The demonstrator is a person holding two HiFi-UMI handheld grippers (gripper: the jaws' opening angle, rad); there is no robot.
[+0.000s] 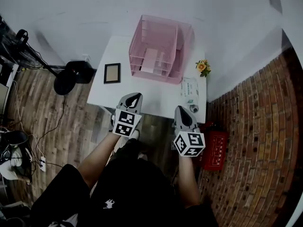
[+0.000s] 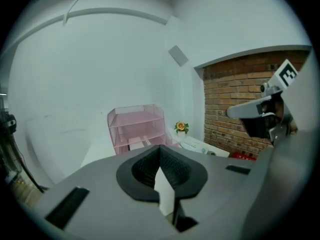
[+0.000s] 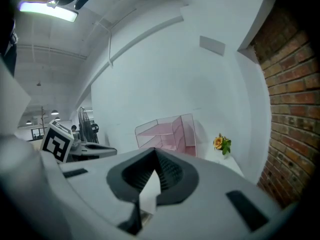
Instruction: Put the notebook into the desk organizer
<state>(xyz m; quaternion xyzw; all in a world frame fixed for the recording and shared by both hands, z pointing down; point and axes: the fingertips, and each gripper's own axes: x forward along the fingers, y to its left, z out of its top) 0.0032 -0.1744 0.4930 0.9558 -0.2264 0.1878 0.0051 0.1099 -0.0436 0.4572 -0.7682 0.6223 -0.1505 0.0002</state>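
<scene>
White table (image 1: pixel 156 98), pink organizer (image 1: pixel 161 48) at 12 o'clock. The notebook (image 1: pixel 150 60) looks parked on its lower shelf, so left gripper (image 1: pixel 134 98) and right gripper (image 1: pixel 184 115) hang at 6 o'clock, both clenched on nothing.

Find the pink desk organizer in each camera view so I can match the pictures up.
Head view: the pink desk organizer is at top centre, on the far side of the white table.
Left gripper view: it is a little left of centre, just below mid-height.
Right gripper view: it is near centre, below mid-height.
Shared landmark: the yellow flower, just right of it in every view.
</scene>
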